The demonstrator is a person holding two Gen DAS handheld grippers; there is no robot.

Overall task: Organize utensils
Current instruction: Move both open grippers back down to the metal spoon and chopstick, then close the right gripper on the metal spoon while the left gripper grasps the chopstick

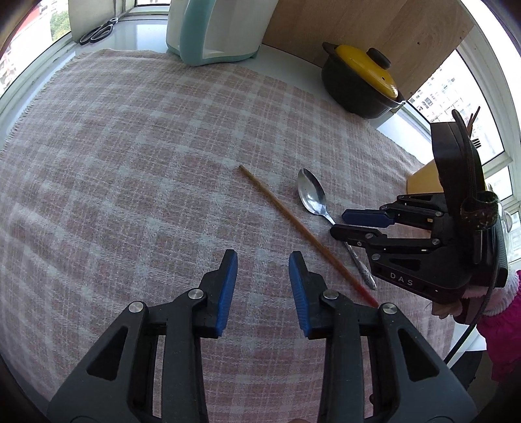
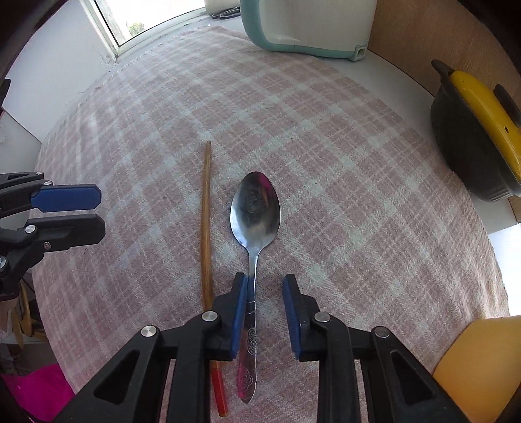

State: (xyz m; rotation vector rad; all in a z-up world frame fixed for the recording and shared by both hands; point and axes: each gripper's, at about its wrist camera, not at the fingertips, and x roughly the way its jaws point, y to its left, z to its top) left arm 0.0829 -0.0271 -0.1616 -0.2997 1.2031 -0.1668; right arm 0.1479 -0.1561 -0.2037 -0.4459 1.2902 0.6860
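Both jaws gape wide — spoon (image 2: 255, 214) handle lies between the right gripper (image 2: 265, 312) pair (beside the chopstick (image 2: 206, 221)).

1. On the cloth (image 2: 325, 136): spoon (image 2: 255, 211) and chopstick (image 2: 206, 224), side by side, near but apart, chopstick to the spoon's left in the right wrist view.
2. Around the spoon's handle: right gripper (image 2: 262, 302), one pad against it, the other apart.
3. Left of the chopstick: left gripper (image 1: 262, 286), above bare cloth.
4. Beyond the cloth, far right: lidded pot (image 1: 361, 84); far middle: appliance (image 1: 215, 29).
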